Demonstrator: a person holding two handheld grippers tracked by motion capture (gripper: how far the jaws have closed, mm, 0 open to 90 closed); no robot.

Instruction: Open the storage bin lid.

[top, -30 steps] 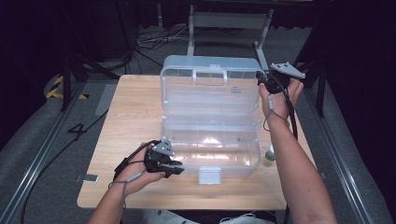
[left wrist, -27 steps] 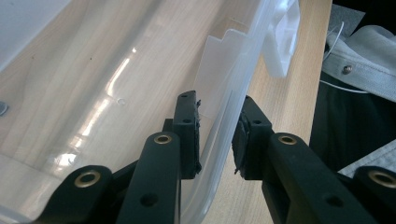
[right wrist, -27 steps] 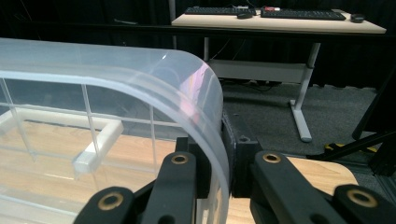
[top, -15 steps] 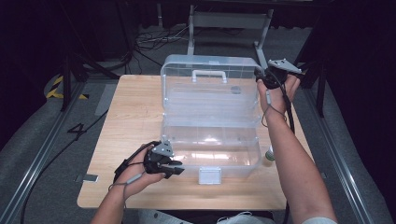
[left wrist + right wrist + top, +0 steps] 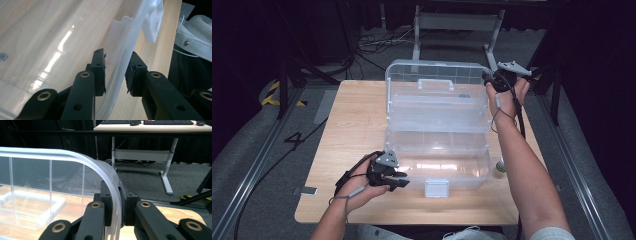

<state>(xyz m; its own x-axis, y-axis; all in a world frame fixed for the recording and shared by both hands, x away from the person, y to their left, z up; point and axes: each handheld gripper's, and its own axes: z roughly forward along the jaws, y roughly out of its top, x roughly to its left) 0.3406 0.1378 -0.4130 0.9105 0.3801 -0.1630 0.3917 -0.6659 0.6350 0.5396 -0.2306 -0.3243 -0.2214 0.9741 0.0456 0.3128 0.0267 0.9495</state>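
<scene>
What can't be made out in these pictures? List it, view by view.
- High view: the small object beside the right end of the box is too small to identify.
- Left gripper view: the white latch is cut off by the top edge.
- High view: the left gripper is too dark and small to show whether its fingers touch the box.

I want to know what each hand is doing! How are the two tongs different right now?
The left tongs sit low at the clear box's front wall, near its corner; the right tongs are up high at the raised lid's rim. The left tongs stand around the wall with a gap showing, having just been opening; the right tongs pinch the lid edge tight. Both are black, and each has clear plastic between its jaws.
</scene>
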